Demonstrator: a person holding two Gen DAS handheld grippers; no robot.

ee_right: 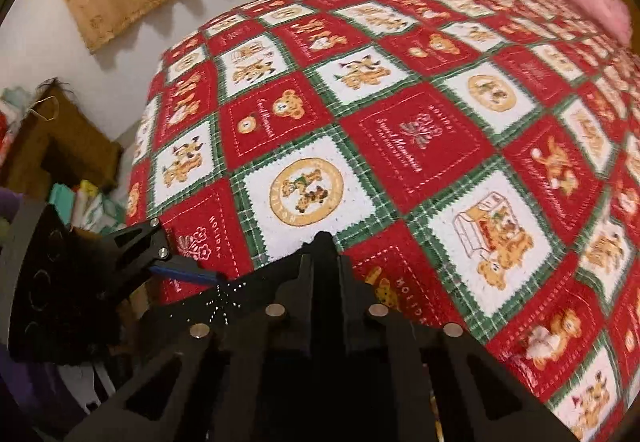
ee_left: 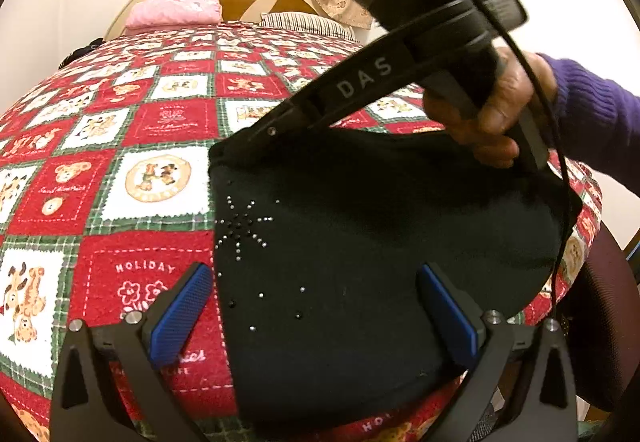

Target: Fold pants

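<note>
Black pants lie folded on the holiday-print bed cover near its front edge, rhinestone starburst facing up. My left tongs stand wide open, blue pads straddling the cloth without pressing it. My right tongs are drawn shut at the far corner of the pants; I judge a pinch of fabric is caught between them, though the dark tips hide the contact.

The cloth looks soft, light and limp — it should drape and sag from any single grip, so I would take it by a thick folded edge or corner, clear of the stones.

The left wrist view shows the whole garment, the person's hand and purple sleeve working the right tool. The right wrist view shows only a sliver of black cloth, but more bare cover beyond — and clutter off the bedside.
</note>
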